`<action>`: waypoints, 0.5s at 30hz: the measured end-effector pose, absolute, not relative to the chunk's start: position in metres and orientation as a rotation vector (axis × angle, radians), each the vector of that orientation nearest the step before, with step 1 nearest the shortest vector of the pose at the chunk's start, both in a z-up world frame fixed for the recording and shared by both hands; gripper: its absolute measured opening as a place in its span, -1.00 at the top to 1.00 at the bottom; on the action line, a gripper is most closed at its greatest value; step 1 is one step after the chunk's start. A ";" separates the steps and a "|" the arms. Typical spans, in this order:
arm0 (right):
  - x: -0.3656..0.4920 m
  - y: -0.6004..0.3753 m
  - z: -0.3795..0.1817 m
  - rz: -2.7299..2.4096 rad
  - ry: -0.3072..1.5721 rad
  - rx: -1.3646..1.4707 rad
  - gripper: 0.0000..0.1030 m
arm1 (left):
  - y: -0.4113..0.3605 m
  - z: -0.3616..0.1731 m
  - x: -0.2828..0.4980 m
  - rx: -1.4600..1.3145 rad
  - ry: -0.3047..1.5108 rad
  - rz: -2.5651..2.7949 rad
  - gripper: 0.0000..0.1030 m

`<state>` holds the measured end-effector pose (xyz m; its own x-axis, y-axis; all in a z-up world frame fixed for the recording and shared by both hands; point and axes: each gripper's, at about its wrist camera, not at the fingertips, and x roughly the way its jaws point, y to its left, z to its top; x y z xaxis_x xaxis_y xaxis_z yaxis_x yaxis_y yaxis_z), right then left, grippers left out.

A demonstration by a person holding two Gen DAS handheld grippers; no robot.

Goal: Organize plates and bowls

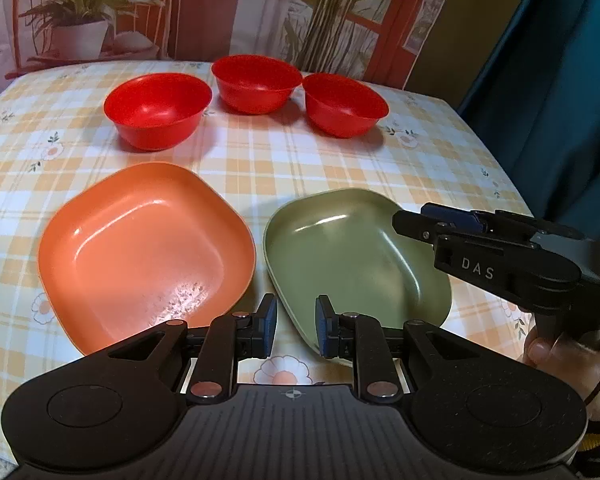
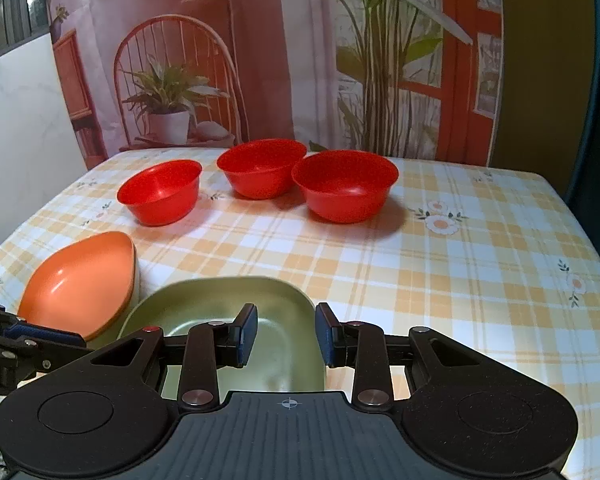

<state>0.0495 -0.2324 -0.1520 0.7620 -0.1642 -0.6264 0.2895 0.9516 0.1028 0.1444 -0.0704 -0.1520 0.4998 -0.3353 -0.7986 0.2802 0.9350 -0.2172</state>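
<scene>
The left gripper [image 1: 296, 330] hovers with a narrow empty gap, the orange plate [image 1: 146, 252] just ahead to its left and the green plate [image 1: 356, 264] to its right. The right gripper [image 2: 286, 334], likewise narrowly parted and empty, hangs over the green plate. Nothing looks organized yet: both plates lie side by side on the bench [image 1: 260, 164], and three red bowls [image 1: 256, 84] stand unstacked beyond.

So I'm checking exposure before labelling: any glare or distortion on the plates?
Left wrist view: white glare patch on the glossy orange square plate, a thin highlight streak on the olive-green square plate. Right wrist view: fisheye squeezes the orange plate into a narrow leaf shape at the left edge; the green plate shows soft sheen only.
</scene>
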 end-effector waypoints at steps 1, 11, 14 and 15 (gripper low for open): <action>0.049 -0.233 -0.153 -0.249 0.662 0.200 0.42 | -0.071 -0.152 0.145 -0.060 0.982 -0.372 0.58; 0.038 -0.237 -0.161 -0.261 0.671 0.215 0.43 | -0.077 -0.165 0.148 -0.069 1.025 -0.362 0.59; 0.034 -0.237 -0.165 -0.266 0.679 0.226 0.47 | -0.080 -0.167 0.149 -0.067 1.026 -0.374 0.66; 0.034 -0.237 -0.166 -0.267 0.681 0.228 0.48 | -0.081 -0.167 0.149 -0.061 1.025 -0.376 0.67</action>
<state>0.0339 -0.2367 -0.1656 0.7455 -0.1677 -0.6451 0.3152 0.9414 0.1196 0.1490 -0.0809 -0.1669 0.4607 -0.3338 -0.8224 0.2769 0.9344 -0.2241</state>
